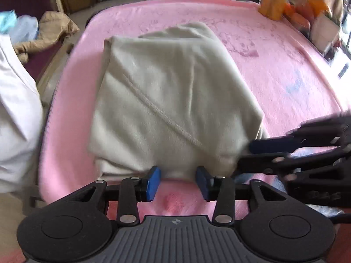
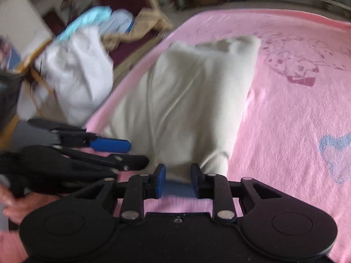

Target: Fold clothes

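Garment [image 1: 166, 100], cream and folded, lies on pink blanket [image 1: 274, 70]; both grippers' jaws gape empty at its near edge.

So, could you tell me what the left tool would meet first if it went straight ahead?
Most likely the near edge of the folded beige garment, directly ahead of the open left tool on the pink blanket.

We find no words, numbers or brand names that can be read in either view. The pink blanket [image 2: 285, 114] carries only printed pictures of spotted dogs and a blue heart, and the label on the white box [image 1: 344, 70] is too blurred to read.
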